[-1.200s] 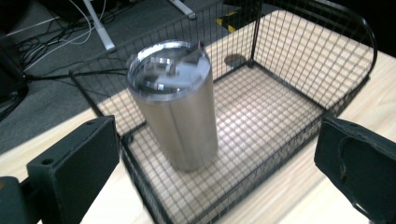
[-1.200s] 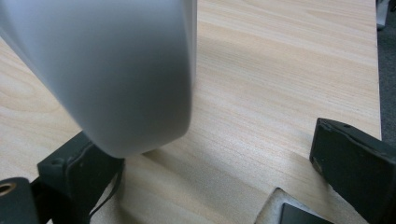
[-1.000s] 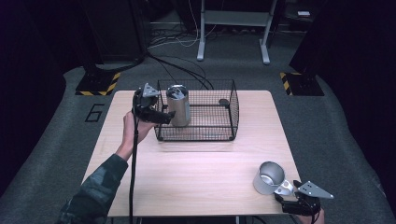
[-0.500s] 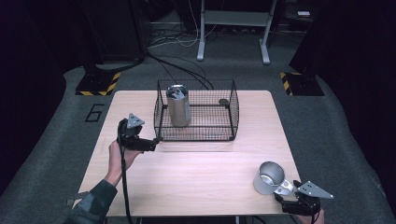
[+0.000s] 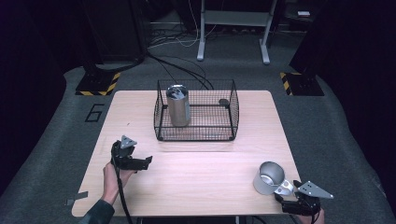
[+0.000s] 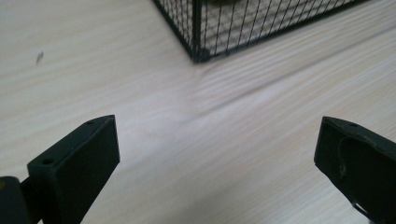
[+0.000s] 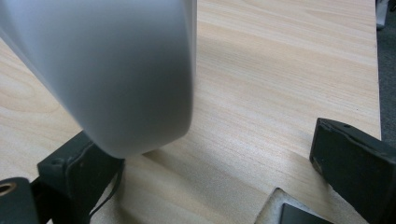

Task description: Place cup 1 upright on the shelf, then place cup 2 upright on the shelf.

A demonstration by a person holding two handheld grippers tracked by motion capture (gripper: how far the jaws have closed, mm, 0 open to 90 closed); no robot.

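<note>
Steel, thin-walled and shiny, is what the metal mug [image 5: 269, 178] looks made of in the high view, so I judge it light, rigid and slippery on its curved side. It stands upright at about 5 o'clock on the wooden table [image 5: 201, 175], mouth up, with its handle [image 5: 283, 188] turned toward the right gripper [image 5: 299, 204] just behind it. A taller metal cylinder [image 5: 178, 105] stands upright inside the black wire basket [image 5: 231, 109] at 12 o'clock, toward the basket's left end. The left gripper [image 5: 142, 162] sits at 8 o'clock, well apart from the basket and holding nothing.

Seen from the left gripper view, that gripper's two black jaws stand wide apart with bare table between them, and the basket's near corner [image 6: 198, 49] lies ahead at 12 o'clock.

Looking along the right gripper view, the mug's pale side [image 7: 116, 70] looms at 10 o'clock, close against the left-hand jaw, while the other jaw stands far off at 4 o'clock; the jaws are wide open and grip nothing. The round wall would likely skid between flat pads, so the handle or the rim seems the surer hold, pinched gently to avoid tipping so light a cup.
</note>
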